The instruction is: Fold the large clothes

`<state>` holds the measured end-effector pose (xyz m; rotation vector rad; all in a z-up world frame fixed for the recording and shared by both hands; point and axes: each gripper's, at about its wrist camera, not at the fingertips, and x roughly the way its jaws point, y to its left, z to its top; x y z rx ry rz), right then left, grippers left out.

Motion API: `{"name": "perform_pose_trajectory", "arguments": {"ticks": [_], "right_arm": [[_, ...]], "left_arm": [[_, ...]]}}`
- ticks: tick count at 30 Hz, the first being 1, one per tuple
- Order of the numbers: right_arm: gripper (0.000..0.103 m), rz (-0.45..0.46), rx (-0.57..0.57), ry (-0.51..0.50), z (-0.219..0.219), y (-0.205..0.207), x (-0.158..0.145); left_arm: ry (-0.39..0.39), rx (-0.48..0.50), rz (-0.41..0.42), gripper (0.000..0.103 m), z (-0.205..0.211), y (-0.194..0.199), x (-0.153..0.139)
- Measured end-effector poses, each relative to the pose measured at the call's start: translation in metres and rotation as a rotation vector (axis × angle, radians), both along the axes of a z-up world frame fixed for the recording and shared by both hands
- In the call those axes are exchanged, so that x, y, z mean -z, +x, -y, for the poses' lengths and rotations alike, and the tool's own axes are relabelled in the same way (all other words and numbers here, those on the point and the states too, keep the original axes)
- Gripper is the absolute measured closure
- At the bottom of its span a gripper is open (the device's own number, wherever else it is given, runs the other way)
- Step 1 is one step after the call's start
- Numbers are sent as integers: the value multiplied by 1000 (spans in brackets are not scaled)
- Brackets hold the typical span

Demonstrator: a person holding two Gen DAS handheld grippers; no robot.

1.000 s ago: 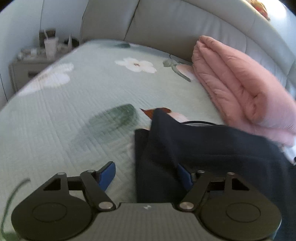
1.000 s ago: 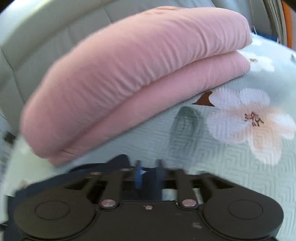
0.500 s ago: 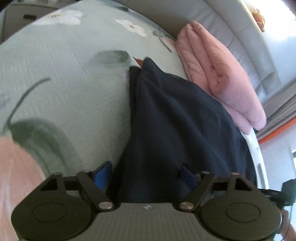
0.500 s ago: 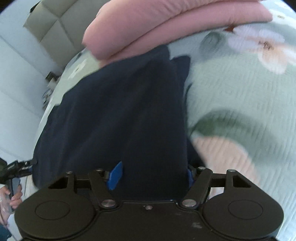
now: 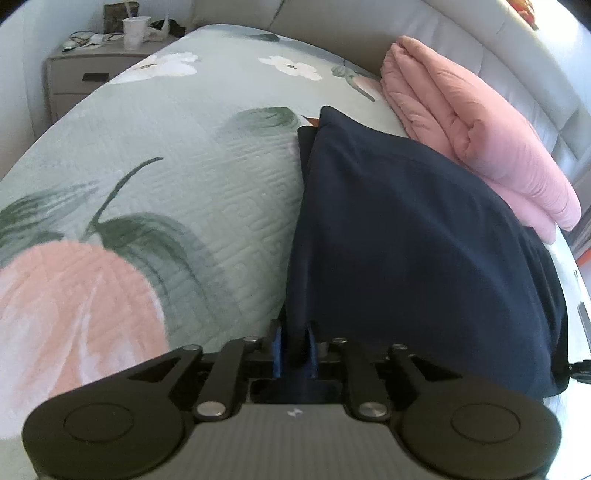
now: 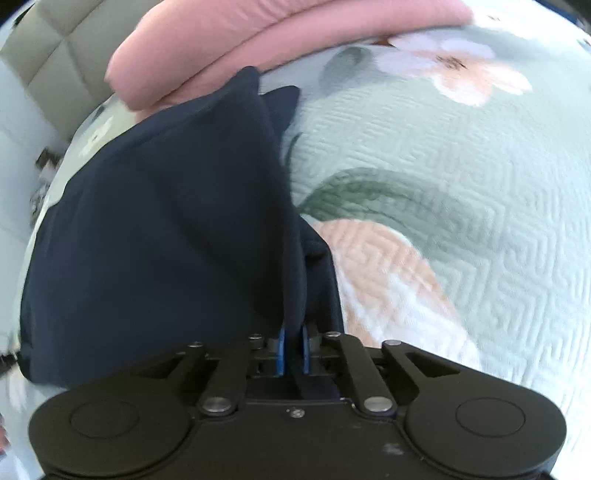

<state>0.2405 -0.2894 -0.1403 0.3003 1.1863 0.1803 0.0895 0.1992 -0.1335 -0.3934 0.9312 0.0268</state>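
Note:
A dark navy garment (image 5: 413, 236) lies folded on the floral bedspread (image 5: 184, 192), stretching away from me toward the pink quilt. My left gripper (image 5: 294, 352) is closing its jaws on the garment's near left edge, and a fold of navy cloth is pinched between the blue pads. In the right wrist view the same navy garment (image 6: 166, 229) fills the left half. My right gripper (image 6: 293, 349) is closing too, its blue pads pressed on the garment's near right edge.
A folded pink quilt (image 5: 476, 122) lies against the grey padded headboard (image 5: 424, 33), touching the garment's far side; it also shows in the right wrist view (image 6: 266, 44). A bedside table (image 5: 85, 70) with a cup (image 5: 133, 32) stands at far left.
Both grippers went from wide open around the navy cloth to pinched on its near edge. Both views pulled back along the garment, away from the pink quilt.

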Motion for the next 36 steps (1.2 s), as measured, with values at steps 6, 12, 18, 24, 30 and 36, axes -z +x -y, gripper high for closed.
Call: {"name": "perform_pose_trajectory", "arguments": {"ticks": [6,12,18,24,30,36], "right_arm": [[77,-42,11,43,9,-7,0],[57,-35,55,55,25,-29,-8],[22,-38,5,-130,15,-59,-15],[21,-13,47,-89,20,-79,-49],[7,160,17,-117,-7,-69,-134],[4,297,-68,-140,-80,-53,-185]], "left_arm": [[-33,-16,-74,56,-7,-11,-3],[-16,-5,-127,38,-6,-37,-2],[164,14,-209,24,14,-54,-3],[224,-11,-186,25,15,-73,-40],[128,-5,-62,19,-9,-76,-97],[121,28,52,9,-25,-41,-128]]}}
